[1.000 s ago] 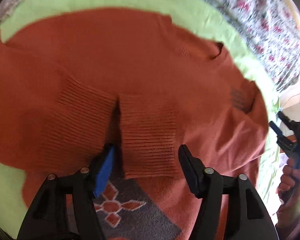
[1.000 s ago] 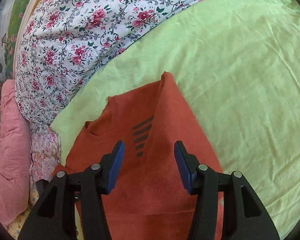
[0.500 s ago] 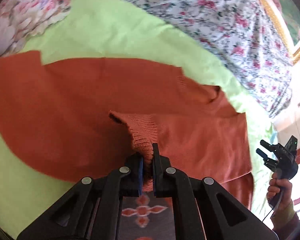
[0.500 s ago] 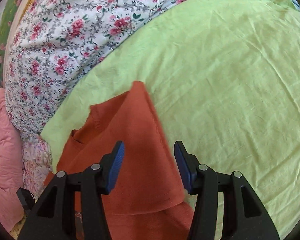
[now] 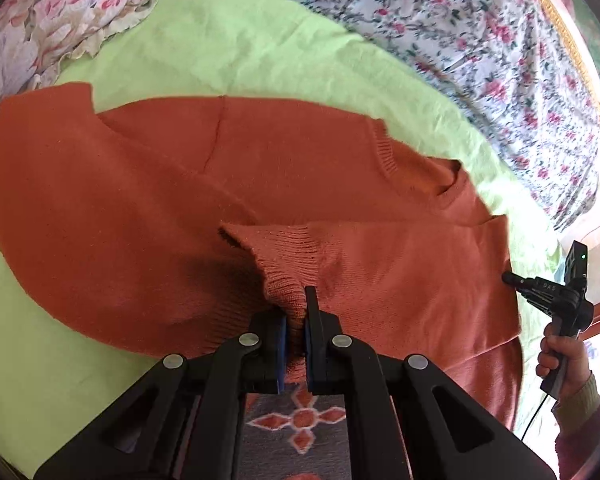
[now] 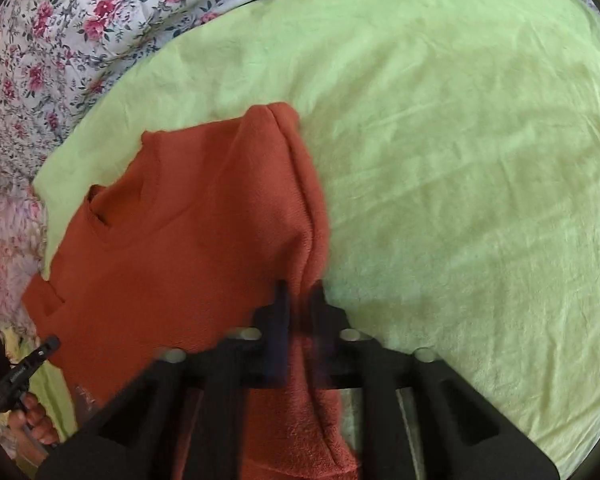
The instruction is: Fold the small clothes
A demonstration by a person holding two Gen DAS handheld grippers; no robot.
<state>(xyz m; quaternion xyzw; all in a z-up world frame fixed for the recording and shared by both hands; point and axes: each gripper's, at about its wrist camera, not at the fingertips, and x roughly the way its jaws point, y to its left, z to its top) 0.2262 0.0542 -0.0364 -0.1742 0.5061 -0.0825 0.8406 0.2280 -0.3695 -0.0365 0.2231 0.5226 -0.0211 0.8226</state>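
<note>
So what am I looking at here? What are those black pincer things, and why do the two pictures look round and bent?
There is no robot. A person holds a hand-held gripper in each hand, each carrying a wide-angle camera that bends the picture. One view looks along the left hand-held gripper, the other along the right hand-held gripper. An orange sweater lies on a green sheet over a floral bedspread. The left one is shut on the sweater's ribbed cuff. The right one seems closed on the sweater's folded edge, though that picture is blurred. At the left view's edge you can see the person's right hand.
</note>
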